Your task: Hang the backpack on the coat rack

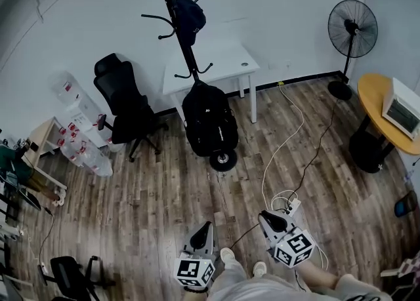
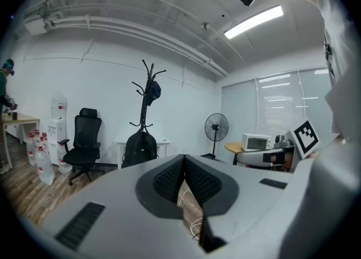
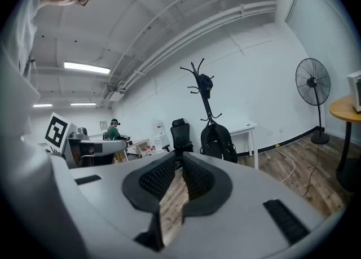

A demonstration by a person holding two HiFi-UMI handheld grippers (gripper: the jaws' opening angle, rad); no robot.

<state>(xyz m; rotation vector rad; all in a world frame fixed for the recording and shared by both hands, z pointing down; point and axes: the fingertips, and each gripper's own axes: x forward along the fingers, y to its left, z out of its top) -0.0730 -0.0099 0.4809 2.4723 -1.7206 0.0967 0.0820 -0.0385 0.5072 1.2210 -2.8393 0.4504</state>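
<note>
The black backpack [image 1: 209,119] hangs low on the black coat rack [image 1: 174,11], its bottom close to the rack's round base. A dark cap [image 1: 189,15] hangs on an upper hook. Both grippers are near my feet, well short of the rack and pointing toward it. My left gripper [image 1: 204,227] is shut with nothing in it, its pads meeting at the tips [image 2: 184,157]. My right gripper [image 1: 263,215] shows a narrow gap between its pads [image 3: 180,158], with nothing between them. The backpack [image 2: 140,148] and rack [image 2: 148,94] show ahead in the left gripper view, as do backpack [image 3: 217,142] and rack [image 3: 203,91] in the right.
A black office chair [image 1: 125,103] stands left of the rack, and a white table [image 1: 216,63] behind it. Water bottles [image 1: 79,142] sit at the left. A fan [image 1: 351,31] and a round table [image 1: 374,96] with a microwave [image 1: 401,109] stand right. Cables [image 1: 285,142] cross the wooden floor.
</note>
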